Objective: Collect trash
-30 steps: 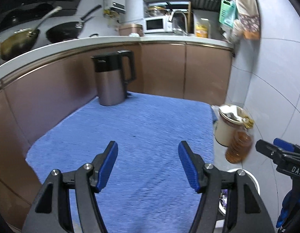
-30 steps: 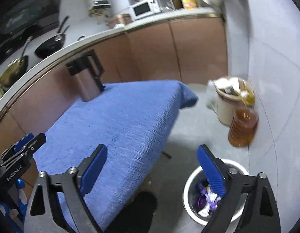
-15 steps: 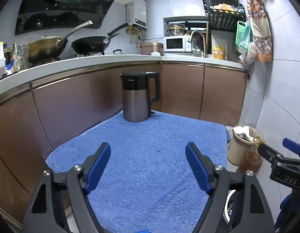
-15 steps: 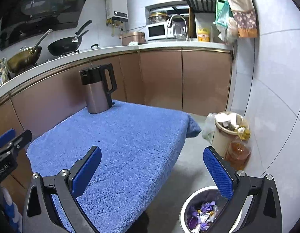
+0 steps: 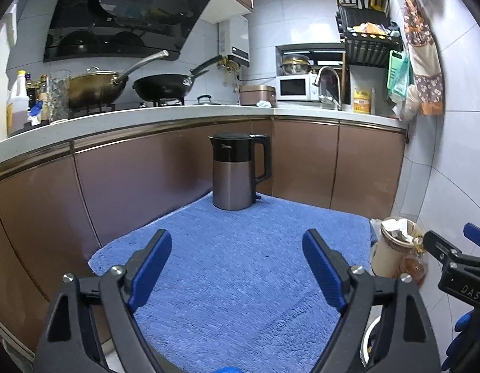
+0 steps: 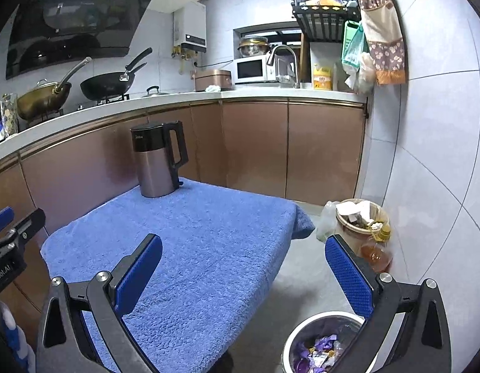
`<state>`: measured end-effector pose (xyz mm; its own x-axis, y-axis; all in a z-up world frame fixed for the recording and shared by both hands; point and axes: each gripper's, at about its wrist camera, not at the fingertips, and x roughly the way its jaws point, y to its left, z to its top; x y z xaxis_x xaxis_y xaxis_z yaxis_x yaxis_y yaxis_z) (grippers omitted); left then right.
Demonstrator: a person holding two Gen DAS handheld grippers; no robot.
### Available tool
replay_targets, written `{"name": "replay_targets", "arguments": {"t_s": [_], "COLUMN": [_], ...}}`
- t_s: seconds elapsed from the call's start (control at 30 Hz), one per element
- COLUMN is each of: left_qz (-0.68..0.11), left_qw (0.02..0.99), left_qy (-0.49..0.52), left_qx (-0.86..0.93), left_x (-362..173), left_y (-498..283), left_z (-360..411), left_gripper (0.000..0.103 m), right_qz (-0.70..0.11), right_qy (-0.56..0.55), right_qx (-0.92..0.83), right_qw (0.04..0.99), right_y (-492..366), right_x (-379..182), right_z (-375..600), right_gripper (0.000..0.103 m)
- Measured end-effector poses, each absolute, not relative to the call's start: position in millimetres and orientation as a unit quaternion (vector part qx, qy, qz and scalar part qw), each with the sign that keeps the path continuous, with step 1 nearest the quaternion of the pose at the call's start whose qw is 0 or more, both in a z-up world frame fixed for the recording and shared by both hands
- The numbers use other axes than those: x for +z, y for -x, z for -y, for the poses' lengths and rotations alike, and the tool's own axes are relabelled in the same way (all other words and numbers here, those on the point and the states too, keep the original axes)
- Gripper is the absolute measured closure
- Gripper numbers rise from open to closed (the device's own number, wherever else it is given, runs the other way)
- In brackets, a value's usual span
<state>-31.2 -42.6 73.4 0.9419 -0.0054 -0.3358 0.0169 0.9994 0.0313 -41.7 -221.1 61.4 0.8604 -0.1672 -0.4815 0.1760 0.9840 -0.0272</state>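
Observation:
A white trash bin (image 6: 320, 345) stands on the floor at the table's right side, with purple and mixed wrappers (image 6: 314, 349) inside. My right gripper (image 6: 243, 267) is open and empty, held above the table's right edge and the bin. My left gripper (image 5: 236, 261) is open and empty over the blue towel-covered table (image 5: 240, 264). The towel (image 6: 193, 248) shows no loose trash. The bin's rim is barely seen in the left wrist view (image 5: 368, 335).
A steel and black kettle (image 5: 235, 174) stands at the table's far edge, also in the right wrist view (image 6: 157, 160). A beige full waste bucket (image 6: 358, 220) and an oil bottle (image 6: 376, 251) sit on the floor by the tiled wall. Brown cabinets (image 5: 305, 158) ring the table.
Both grippers have tilted up and risen, so the views swung from the table and floor towards the counter and wall. Both stay open and empty.

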Motion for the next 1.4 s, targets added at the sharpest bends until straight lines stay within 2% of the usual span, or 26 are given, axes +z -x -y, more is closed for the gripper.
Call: {"name": "replay_targets", "arguments": {"t_s": [0.6,1.4], "left_qz": [-0.168,-0.193], "left_qw": [0.986,0.981], "left_qy": [-0.003,-0.011], "left_qx": [0.014,0.018], "left_x": [69.1,47.5], "left_y": [26.4,7.8], "left_z": [33.2,35.3], "left_gripper": [0.017,0.017], "right_qz": [-0.229,-0.266], "right_qy": [-0.022,-0.024], "right_qx": [-0.106,-0.113], "right_qw": [0.967,0.957], "right_y": [40.8,24.5], "right_x": [59.2,29.3], "right_z": [228.3,237.4], "right_gripper": [0.000,0.000]}}
